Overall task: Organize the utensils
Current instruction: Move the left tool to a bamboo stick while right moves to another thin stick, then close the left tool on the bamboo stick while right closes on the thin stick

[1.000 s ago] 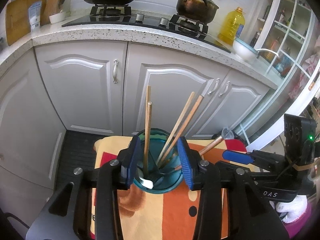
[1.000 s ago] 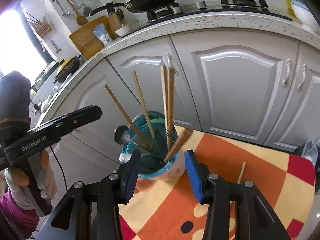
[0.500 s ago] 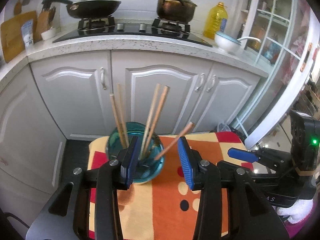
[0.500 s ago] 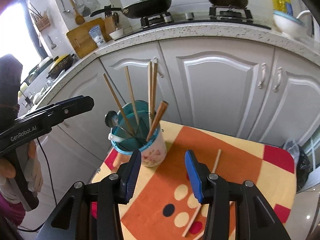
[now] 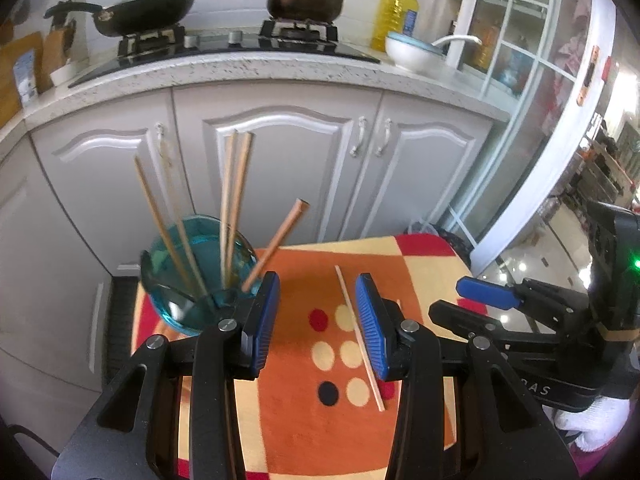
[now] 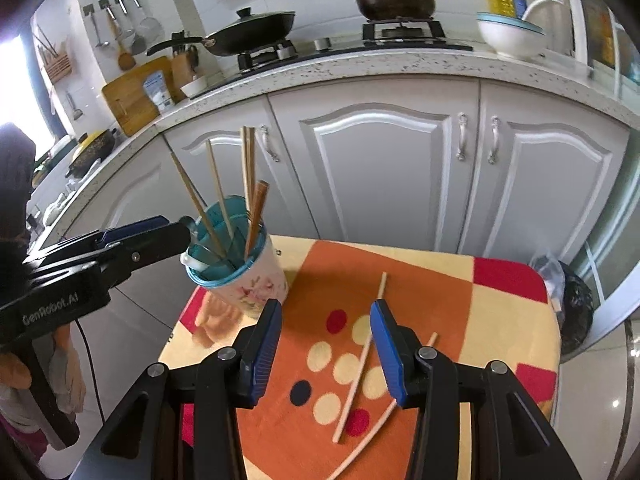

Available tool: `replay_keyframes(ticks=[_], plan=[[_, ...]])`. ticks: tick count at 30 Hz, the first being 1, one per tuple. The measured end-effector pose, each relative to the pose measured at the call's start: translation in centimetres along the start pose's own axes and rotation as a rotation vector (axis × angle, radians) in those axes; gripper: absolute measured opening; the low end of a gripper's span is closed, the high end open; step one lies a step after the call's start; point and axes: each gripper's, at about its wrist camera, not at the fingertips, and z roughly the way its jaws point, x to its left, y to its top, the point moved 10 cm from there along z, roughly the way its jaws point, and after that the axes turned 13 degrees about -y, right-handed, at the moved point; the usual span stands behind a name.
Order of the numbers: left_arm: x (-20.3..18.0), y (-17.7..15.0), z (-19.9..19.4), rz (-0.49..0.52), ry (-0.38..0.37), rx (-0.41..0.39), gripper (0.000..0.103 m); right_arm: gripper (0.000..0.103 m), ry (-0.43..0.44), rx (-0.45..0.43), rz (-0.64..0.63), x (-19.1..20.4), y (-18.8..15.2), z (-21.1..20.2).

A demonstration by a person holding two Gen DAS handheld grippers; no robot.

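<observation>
Both tongs empty, as I read them: left gripper [image 5: 316,320] and right gripper [image 6: 325,350] stand apart above the patterned cloth [image 6: 432,280]. Two loose chopsticks [image 6: 360,360] lie on the cloth between my right jaws. Floral cup [image 6: 248,284], left of them, holds more chopsticks and utensils.

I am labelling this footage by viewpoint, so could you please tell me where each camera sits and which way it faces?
Left wrist: on the left hand-held gripper, angled down over the cloth-covered table toward the cabinets; its own open fingers show, plus the right hand-held gripper at right.
Right wrist: on the right hand-held gripper, facing likewise; its open fingers, the left hand-held gripper and a gloved hand show.
Shared: utensil cup, loose chopsticks, stove.
</observation>
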Motion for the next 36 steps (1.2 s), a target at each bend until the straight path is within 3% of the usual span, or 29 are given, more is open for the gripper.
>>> replay_keyframes(ticks=[5, 12, 17, 21, 23, 25, 30, 36], plan=[[-0.8, -1.9, 1.8, -0.002, -0.025, 0.052, 0.038, 0.048, -0.037, 0.040, 0.021, -2.0, -1.6, 0.9], [-1.2, -6.5, 6.1, -0.033, -0.043, 0.173, 0.038, 0.048, -0.079, 0.185, 0.109, -6.0, -6.8, 6.2], [-1.4, -9.1, 9.3, -0.052, -0.045, 0.240, 0.038, 0.037, -0.072, 0.277, 0.175, -7.3, -9.6, 10.8], [-1.1, -10.7, 11.8, -0.072, -0.040, 0.291, 0.038, 0.031, -0.086, 0.316, 0.154, -7.1, -10.3, 13.6], [-0.9, -11.7, 13.3, -0.083, -0.038, 0.321, 0.038, 0.023, -0.085, 0.333, 0.142, -6.9, -10.6, 14.8], [-0.8, -12.3, 14.6, -0.089, -0.033, 0.347, 0.038, 0.010, -0.104, 0.322, 0.111, -7.1, -10.7, 15.2], [-0.8, -13.4, 17.3, -0.096, -0.038, 0.390, 0.038, 0.009, -0.094, 0.329, 0.084, -8.5, -11.0, 14.8], [-1.6, -13.8, 19.2, -0.069, -0.027, 0.401, 0.038, 0.009, -0.059, 0.357, 0.139, -10.5, -12.0, 14.1]])
